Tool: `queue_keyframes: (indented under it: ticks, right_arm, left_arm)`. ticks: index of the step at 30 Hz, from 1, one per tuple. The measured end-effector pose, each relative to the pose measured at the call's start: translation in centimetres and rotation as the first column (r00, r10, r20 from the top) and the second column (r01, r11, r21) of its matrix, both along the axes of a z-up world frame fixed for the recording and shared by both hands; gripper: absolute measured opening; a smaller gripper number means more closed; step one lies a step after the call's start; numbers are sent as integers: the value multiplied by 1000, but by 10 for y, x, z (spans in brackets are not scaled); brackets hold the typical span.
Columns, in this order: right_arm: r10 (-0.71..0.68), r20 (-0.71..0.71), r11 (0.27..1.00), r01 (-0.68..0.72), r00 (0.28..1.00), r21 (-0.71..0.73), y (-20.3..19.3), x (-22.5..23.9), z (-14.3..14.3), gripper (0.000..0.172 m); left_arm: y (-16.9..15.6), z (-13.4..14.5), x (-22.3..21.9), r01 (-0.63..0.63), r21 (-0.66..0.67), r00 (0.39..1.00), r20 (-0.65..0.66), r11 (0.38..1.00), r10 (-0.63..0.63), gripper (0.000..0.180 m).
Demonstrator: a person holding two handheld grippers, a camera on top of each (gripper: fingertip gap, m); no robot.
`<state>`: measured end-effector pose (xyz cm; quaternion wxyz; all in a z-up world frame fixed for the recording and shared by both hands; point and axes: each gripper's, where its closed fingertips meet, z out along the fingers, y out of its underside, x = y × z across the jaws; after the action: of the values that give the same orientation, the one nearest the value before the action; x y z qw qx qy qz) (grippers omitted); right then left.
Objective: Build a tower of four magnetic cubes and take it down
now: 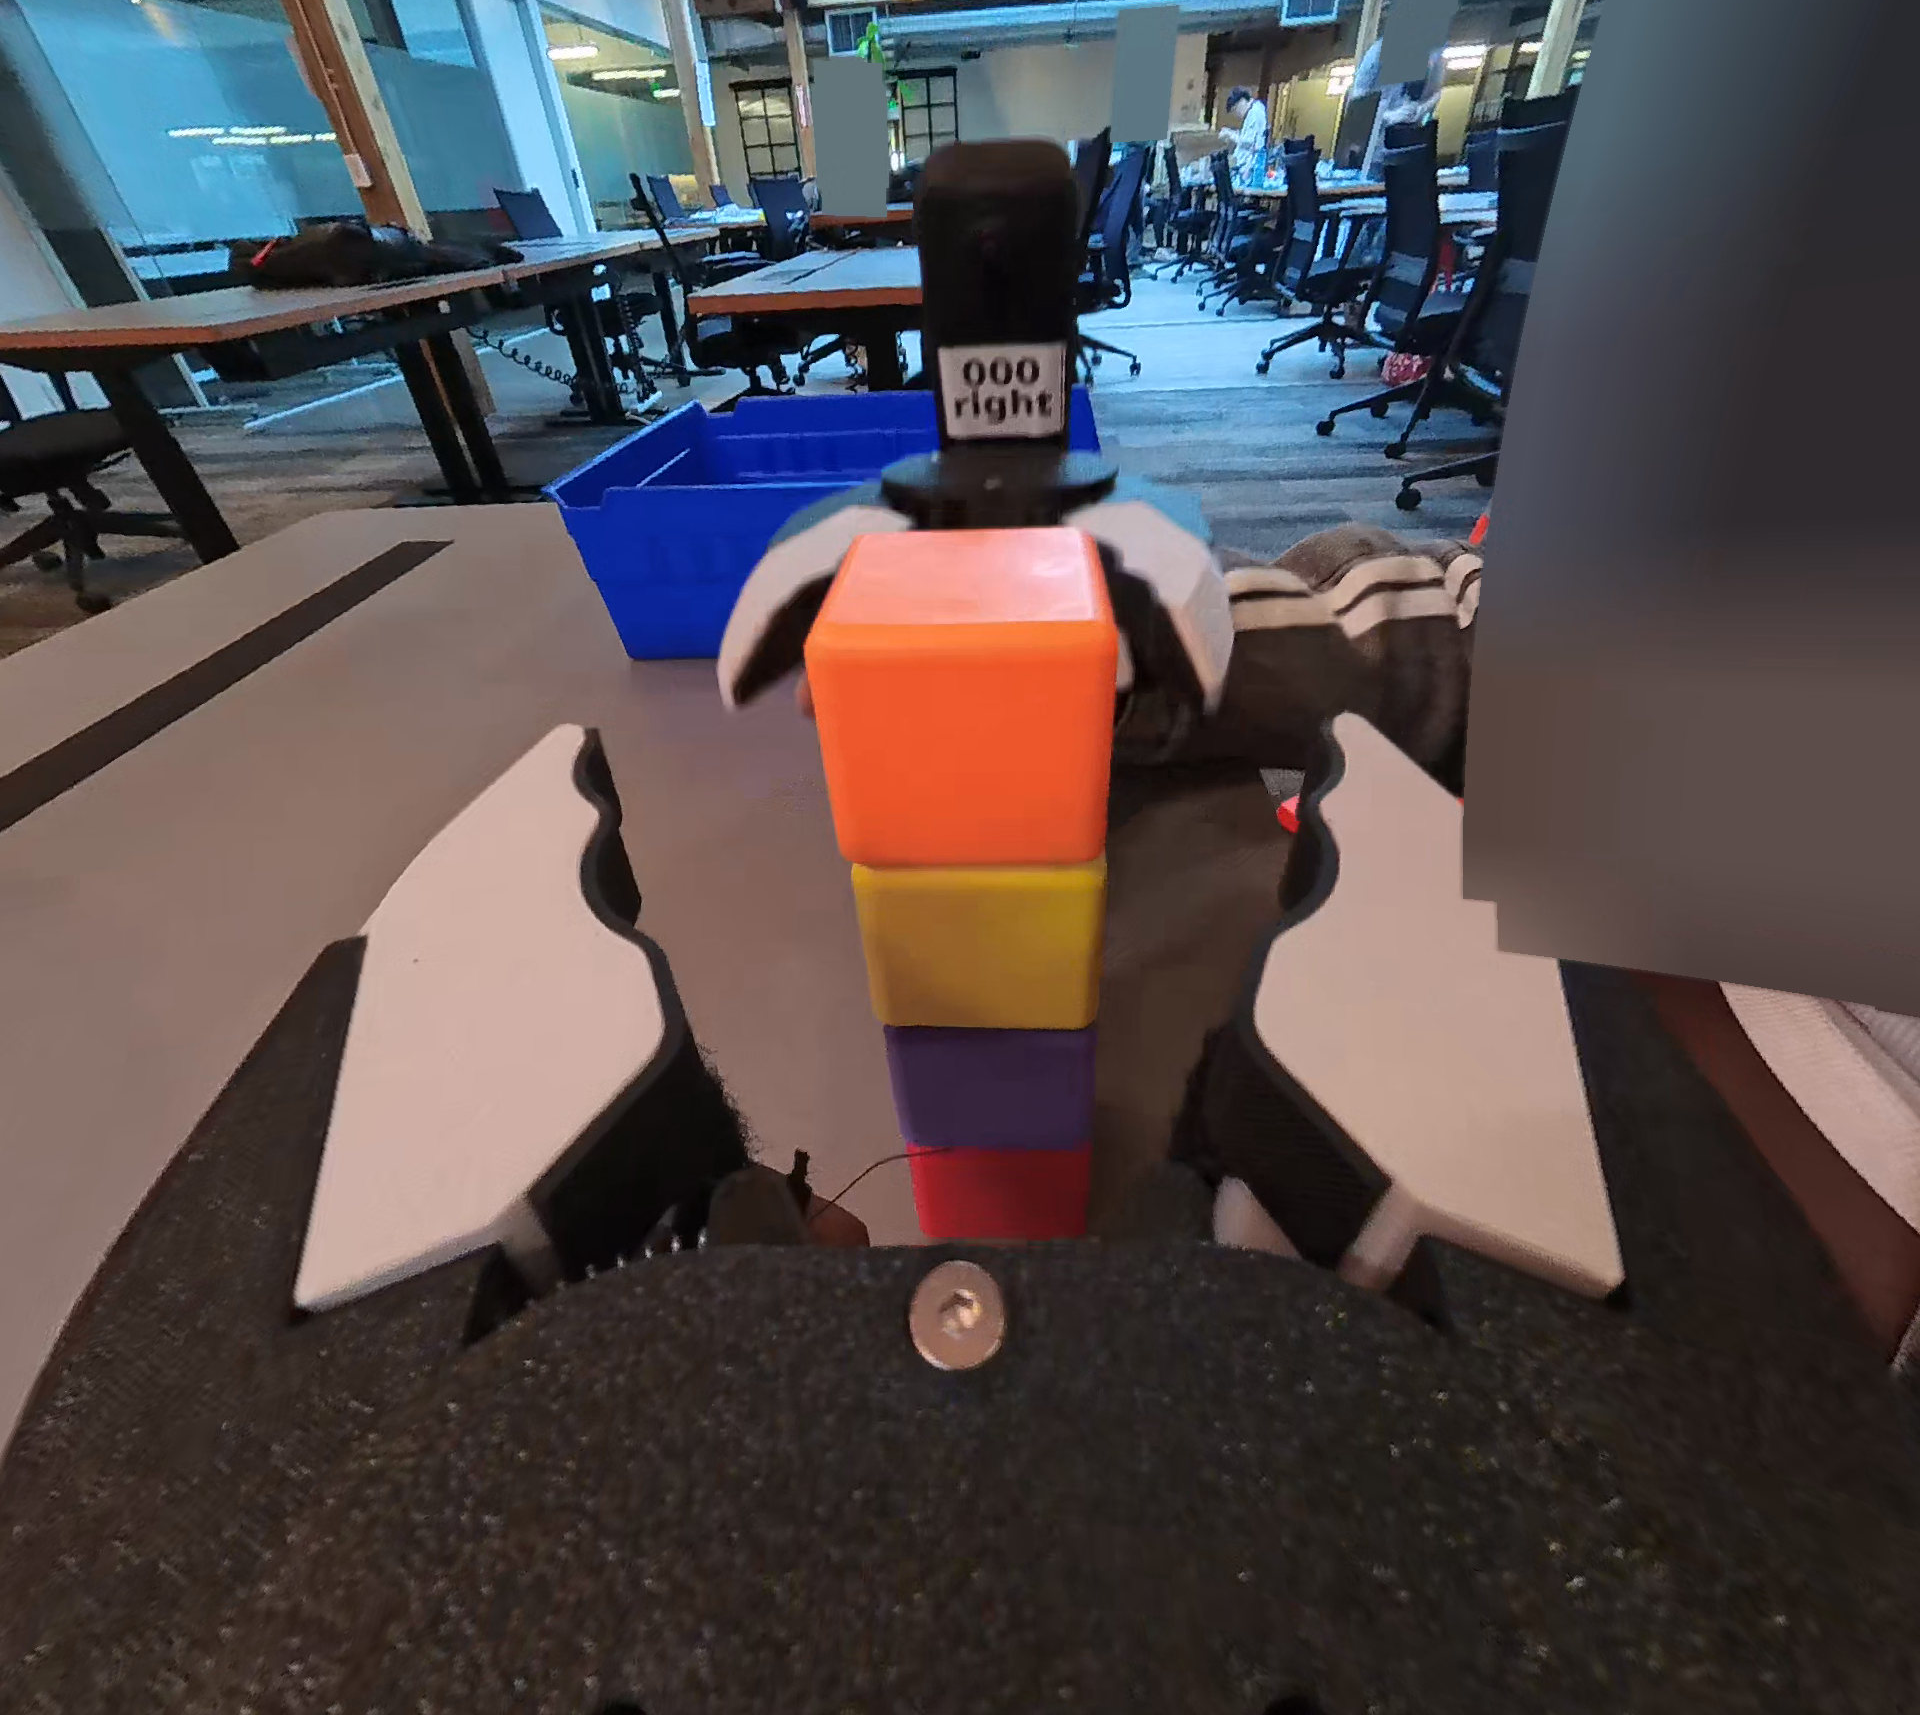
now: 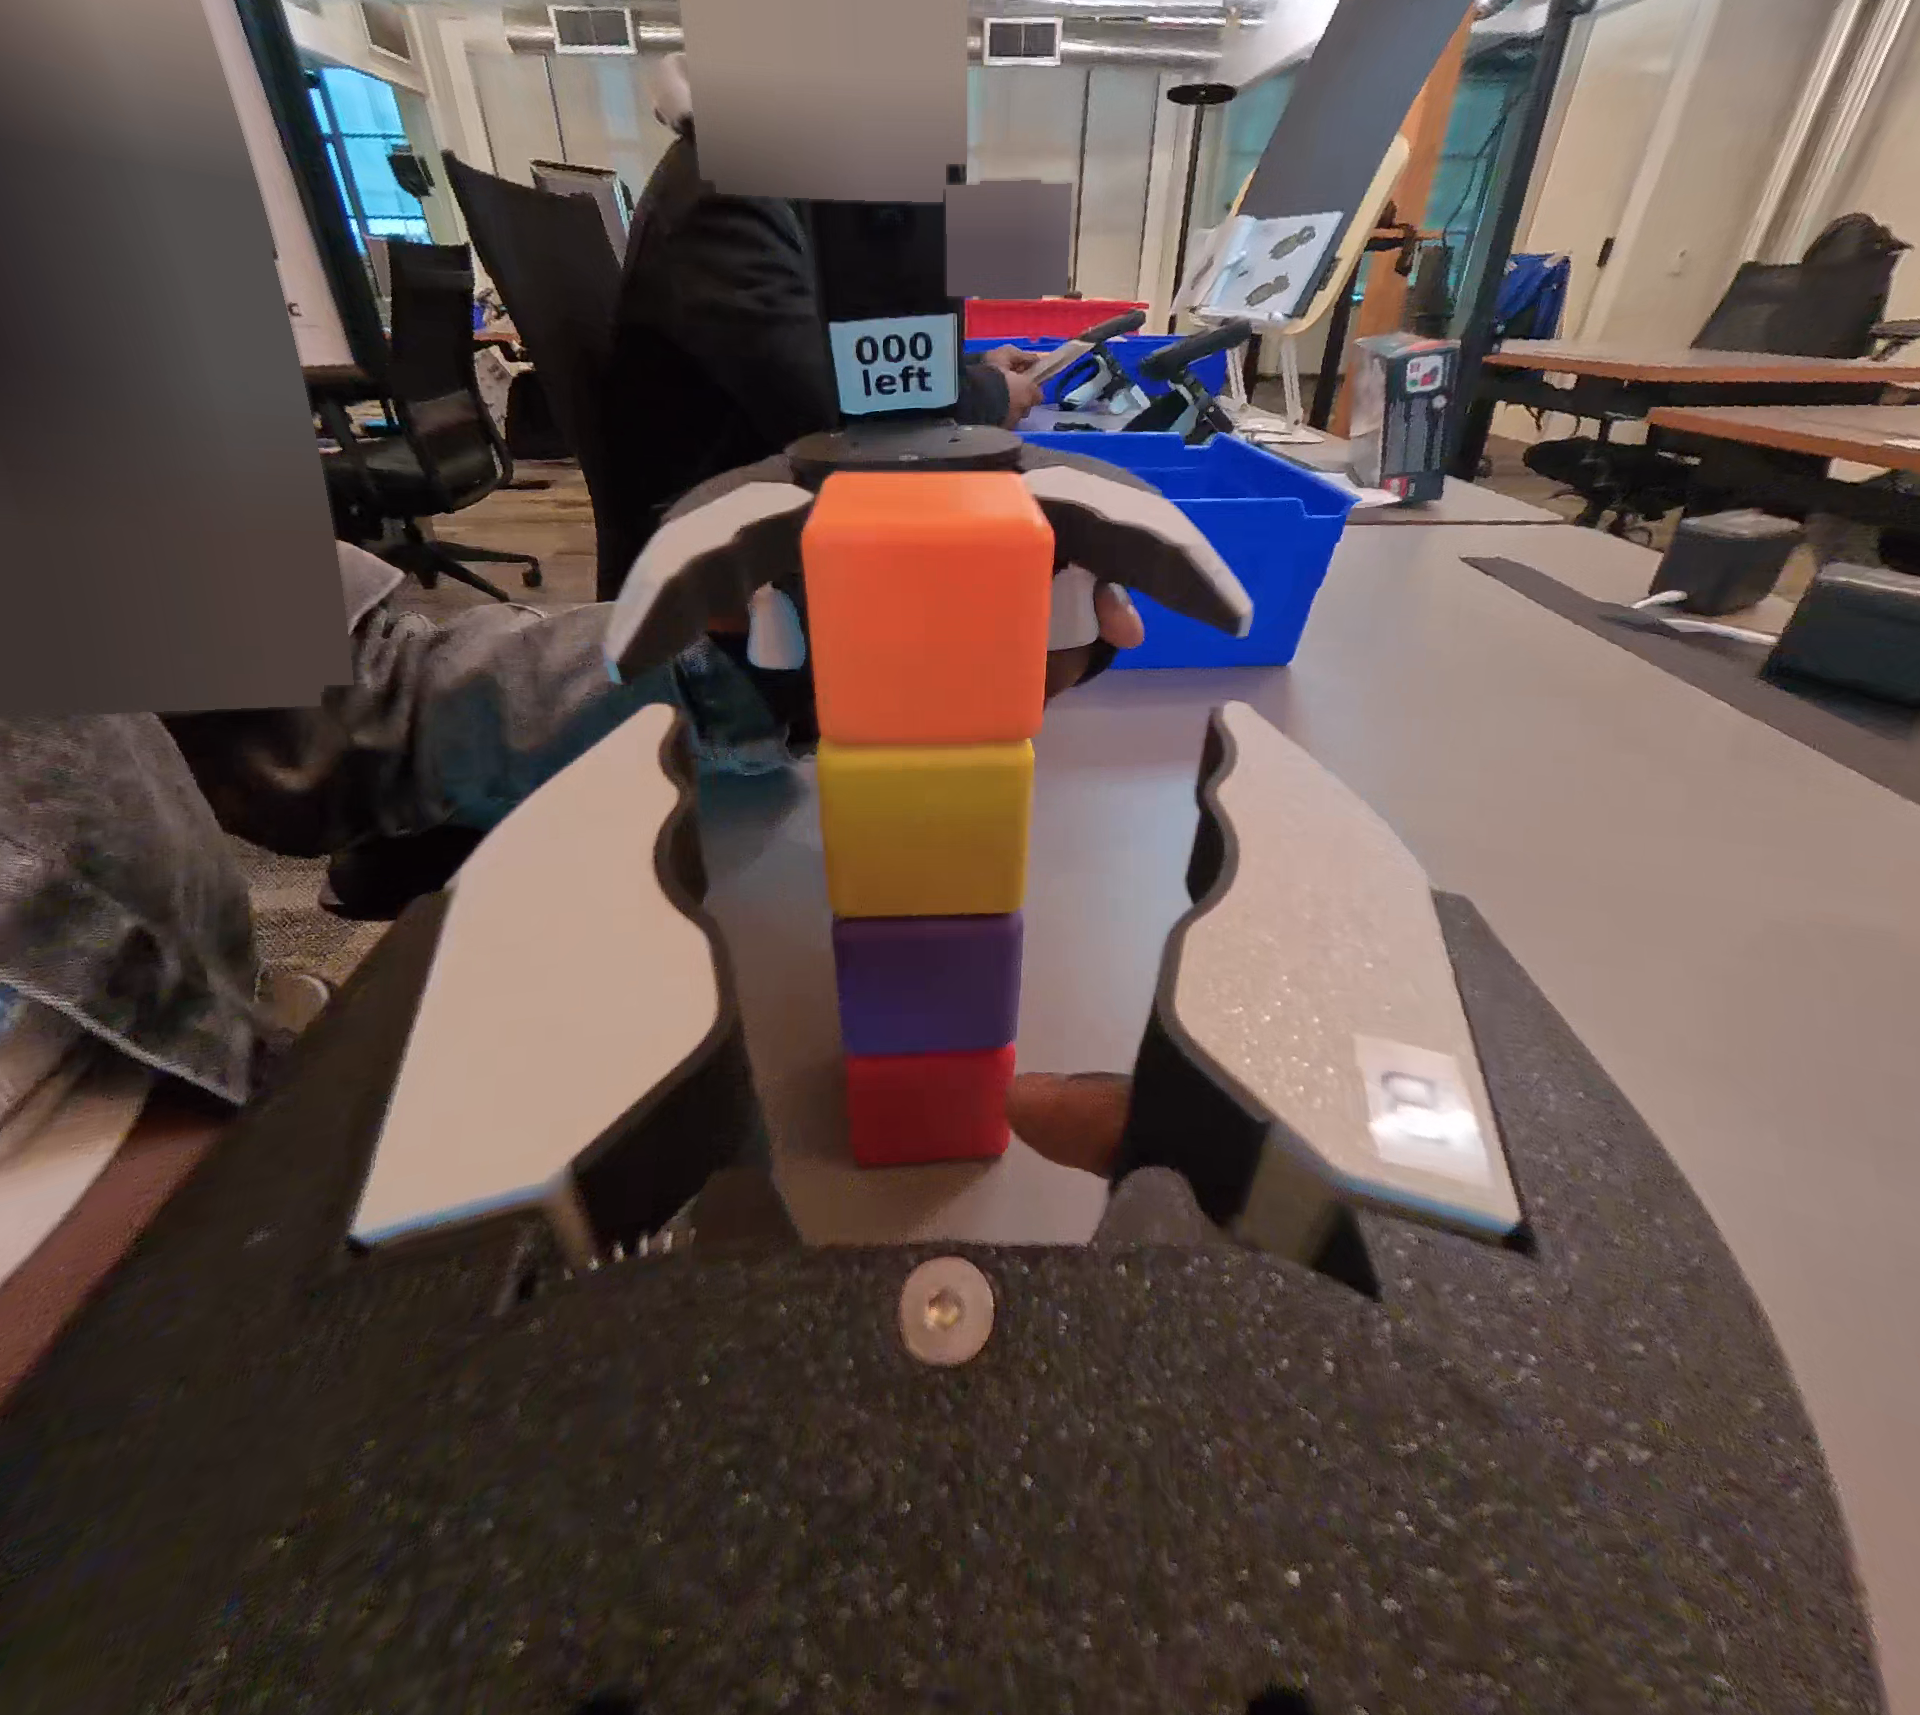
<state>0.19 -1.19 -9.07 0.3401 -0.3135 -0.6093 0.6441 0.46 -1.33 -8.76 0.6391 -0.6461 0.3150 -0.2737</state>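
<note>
The upright tower (image 2: 928, 818) of four cubes is seen on the table (image 2: 1455, 813), flanked by the left gripper (image 1: 961, 792) and right gripper (image 2: 940, 792), both spread wide, touching nothing.

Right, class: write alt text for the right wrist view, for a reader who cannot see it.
A tower of four plastic cubes, orange cube on yellow cube, purple cube and red cube, stands on a grey table. The right tool flanks it, open, not touching. The left tool faces it; a blue plastic bin sits behind.
</note>
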Motion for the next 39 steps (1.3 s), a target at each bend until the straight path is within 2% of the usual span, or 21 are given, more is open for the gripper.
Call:
queue_keyframes:
  ticks: [1, 5, 8, 15, 21, 28, 34, 39]
  right_arm:
    - [-7, 11, 1000, 7, 1000, 2, 3, 5, 3, 98]
    - [-65, 63, 996, 61, 996, 61, 12, 19, 10, 117]
    - [-67, 54, 994, 62, 996, 92, 10, 22, 14, 115]
    - [-43, 106, 990, 28, 993, 135, 5, 24, 4, 113]
    - [-50, 214, 978, 4, 976, 211, 8, 28, -16, 113]
    - [-147, 355, 917, -7, 923, 398, 20, 34, -52, 112]
    - [-198, 458, 880, -49, 867, 473, 27, 39, -78, 113]
    - [-230, 518, 854, -85, 824, 514, 30, 43, -95, 116]
  left_arm:
    - [-1, -1, -1, -4, -10, 1000, -12, 1000, 4, 123]
    - [-7, 2, -5, -14, -1, 1000, -28, 1000, 14, 123]
    - [-11, 9, -2, 2, 39, 1000, -2, 999, -2, 120]
    - [-13, 2, -6, 4, -2, 1000, -13, 1000, -4, 120]
    - [-17, -22, -13, -42, -93, 981, -194, 995, 24, 115]
    - [-24, -60, -17, -68, -226, 920, -391, 972, -26, 125]
    - [-30, -91, -25, -120, -340, 861, -504, 933, -73, 126]
    - [-32, -103, -28, -139, -388, 844, -528, 911, -96, 126]
